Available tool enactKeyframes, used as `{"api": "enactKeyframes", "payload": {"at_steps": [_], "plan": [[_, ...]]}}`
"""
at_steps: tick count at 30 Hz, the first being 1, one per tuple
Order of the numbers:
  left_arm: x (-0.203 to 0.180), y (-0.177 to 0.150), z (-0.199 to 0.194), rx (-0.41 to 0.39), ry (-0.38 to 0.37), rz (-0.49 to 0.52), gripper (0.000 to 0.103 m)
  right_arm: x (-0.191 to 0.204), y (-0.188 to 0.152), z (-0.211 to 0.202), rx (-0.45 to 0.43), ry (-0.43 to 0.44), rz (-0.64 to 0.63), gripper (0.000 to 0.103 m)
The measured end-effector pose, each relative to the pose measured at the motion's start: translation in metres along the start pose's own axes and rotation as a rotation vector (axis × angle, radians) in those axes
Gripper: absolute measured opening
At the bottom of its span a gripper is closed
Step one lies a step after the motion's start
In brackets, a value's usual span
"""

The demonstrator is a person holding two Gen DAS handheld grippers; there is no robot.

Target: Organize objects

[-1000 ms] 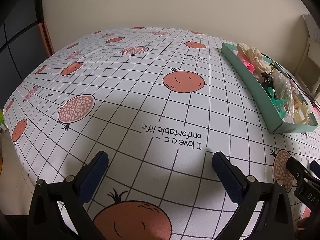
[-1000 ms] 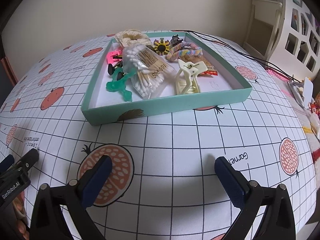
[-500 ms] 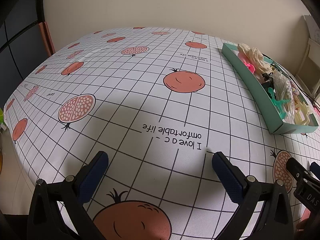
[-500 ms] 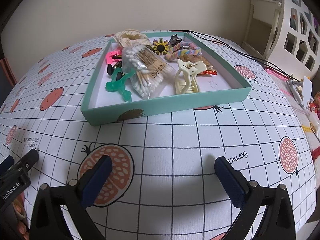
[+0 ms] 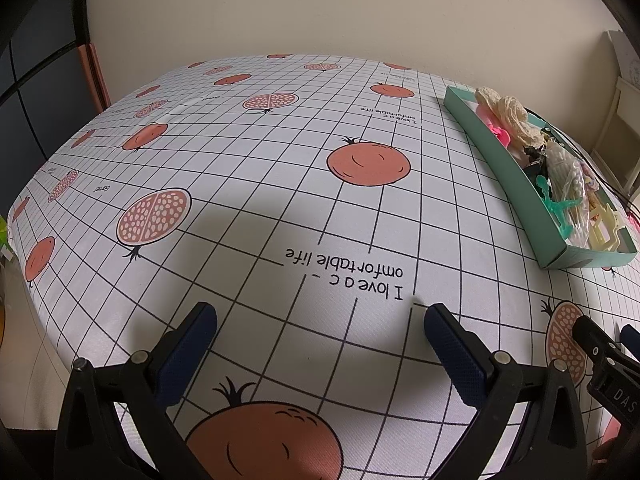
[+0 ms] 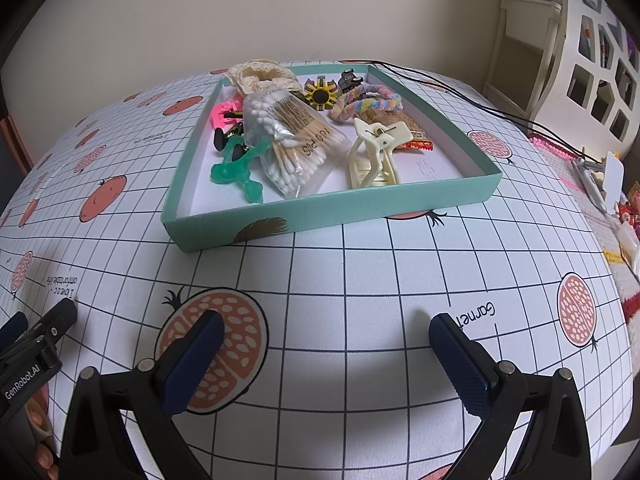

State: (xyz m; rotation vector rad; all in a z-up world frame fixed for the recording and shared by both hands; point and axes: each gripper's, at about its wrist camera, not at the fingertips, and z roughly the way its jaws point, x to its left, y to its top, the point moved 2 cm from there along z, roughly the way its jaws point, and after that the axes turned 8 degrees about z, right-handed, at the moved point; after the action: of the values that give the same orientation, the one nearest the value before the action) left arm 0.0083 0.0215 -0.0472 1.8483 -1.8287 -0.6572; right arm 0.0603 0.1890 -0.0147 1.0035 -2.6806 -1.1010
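Right wrist view: right gripper hangs released and empty, squared toward the shallow teal cardboard tray of hair clips and cotton swabs at twelve o'clock; left gripper is likewise spread, tray at two o'clock.

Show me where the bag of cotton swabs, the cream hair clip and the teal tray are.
bag of cotton swabs (image 6: 294,142), right wrist view, middle of the bag.
cream hair clip (image 6: 374,156), right wrist view, its body.
teal tray (image 6: 340,212), right wrist view, near wall.
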Motion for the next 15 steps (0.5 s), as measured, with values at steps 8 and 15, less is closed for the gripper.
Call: {"api": "enactKeyframes", "payload": {"at_steps": [8, 15], "plan": [[-0.0006, -0.0001, 0.0, 0.0, 0.001, -0.001, 0.103, -0.0001, 0.0, 0.0, 0.0, 0.0, -0.001, 0.103], [-0.0015, -0.0002, -0.0001, 0.0, 0.001, -0.001, 0.103, 0.0002, -0.0002, -0.0001, 0.0, 0.0, 0.0, 0.103]]}}
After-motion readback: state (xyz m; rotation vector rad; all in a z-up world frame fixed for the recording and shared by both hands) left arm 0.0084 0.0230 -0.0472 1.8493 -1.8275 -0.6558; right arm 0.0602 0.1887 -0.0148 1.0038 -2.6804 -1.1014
